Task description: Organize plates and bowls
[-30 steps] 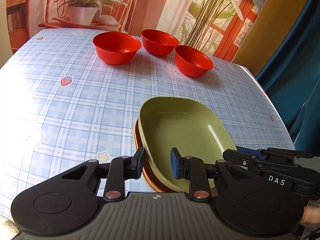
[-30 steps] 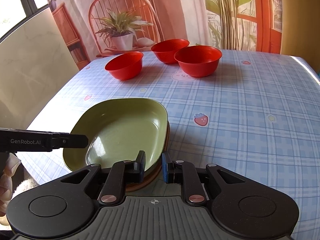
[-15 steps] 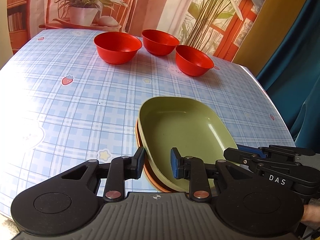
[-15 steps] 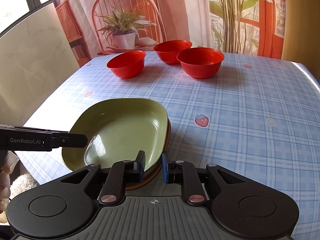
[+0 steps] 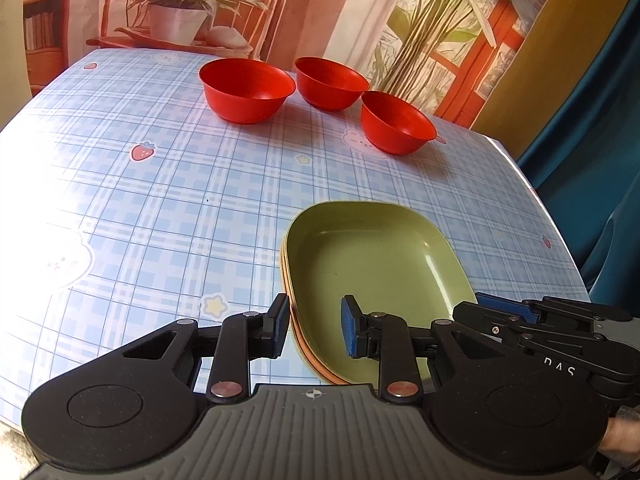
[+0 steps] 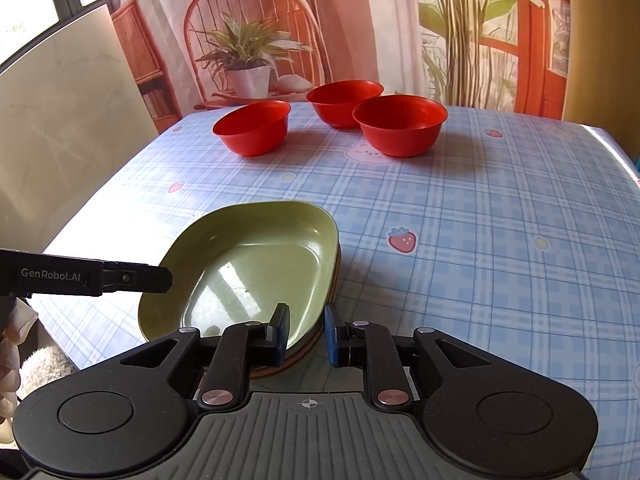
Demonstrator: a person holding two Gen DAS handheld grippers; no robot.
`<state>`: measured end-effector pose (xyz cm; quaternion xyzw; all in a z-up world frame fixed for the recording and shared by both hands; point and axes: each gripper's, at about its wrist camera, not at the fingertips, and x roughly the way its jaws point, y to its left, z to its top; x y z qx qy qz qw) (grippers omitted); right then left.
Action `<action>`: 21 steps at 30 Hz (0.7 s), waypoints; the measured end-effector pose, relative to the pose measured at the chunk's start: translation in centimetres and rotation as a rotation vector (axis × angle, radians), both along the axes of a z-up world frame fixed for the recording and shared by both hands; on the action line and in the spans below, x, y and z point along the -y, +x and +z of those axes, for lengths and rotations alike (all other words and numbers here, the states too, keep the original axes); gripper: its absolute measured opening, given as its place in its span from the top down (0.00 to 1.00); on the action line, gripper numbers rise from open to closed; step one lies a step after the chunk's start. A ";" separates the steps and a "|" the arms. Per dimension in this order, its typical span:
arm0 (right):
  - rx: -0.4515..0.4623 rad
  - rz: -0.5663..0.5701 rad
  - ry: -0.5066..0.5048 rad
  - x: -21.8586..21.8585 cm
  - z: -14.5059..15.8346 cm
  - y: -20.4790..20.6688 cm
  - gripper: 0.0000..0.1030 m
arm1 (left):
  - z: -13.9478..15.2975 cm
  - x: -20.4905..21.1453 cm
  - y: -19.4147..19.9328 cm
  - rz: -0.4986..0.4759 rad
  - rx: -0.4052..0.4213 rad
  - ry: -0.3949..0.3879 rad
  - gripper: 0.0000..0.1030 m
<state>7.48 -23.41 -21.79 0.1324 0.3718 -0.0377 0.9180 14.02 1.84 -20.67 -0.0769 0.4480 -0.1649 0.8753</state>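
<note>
Green and glossy, the top plate [image 5: 376, 264] was seen nested on a stack of orange and brown plates [image 5: 298, 332] at the near edge of the worktop [image 5: 160, 200], which was covered by a blue checked cloth with strawberries and stars. The stack's long axis was judged to run from the near edge away toward the far side, its narrower rounded end pointing at the three red bowls [image 5: 248, 88] set apart in a loose row at the back.

The stack was bracketed from both sides. The left tongs [image 5: 314, 326] were placed astride the stack's left rim, one pad outside and one over the green dish, with a clear gap between pad and rim, so they were taken as released. The right tongs [image 6: 306, 334] were placed astride the right rim in the same way; their jaws had just been opening, the rim lay between them, and daylight could be seen beside the outer pad, so nothing was clenched there either.

Both hands were equally near the plates; the bowls lay well apart, straight ahead of both. The right-hand bowl [image 6: 400, 124] was judged nearer the right tongs.
</note>
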 end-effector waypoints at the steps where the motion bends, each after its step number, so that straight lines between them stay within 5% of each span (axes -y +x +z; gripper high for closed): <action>1: 0.002 0.001 -0.003 0.0 0.1 0.0 0.80 | 0.0 0.0 0.0 0.003 0.000 -0.001 0.73; 21: 0.000 -0.029 0.004 0.7 -0.5 0.2 0.78 | -0.4 -0.2 0.3 0.025 -0.018 -0.016 0.73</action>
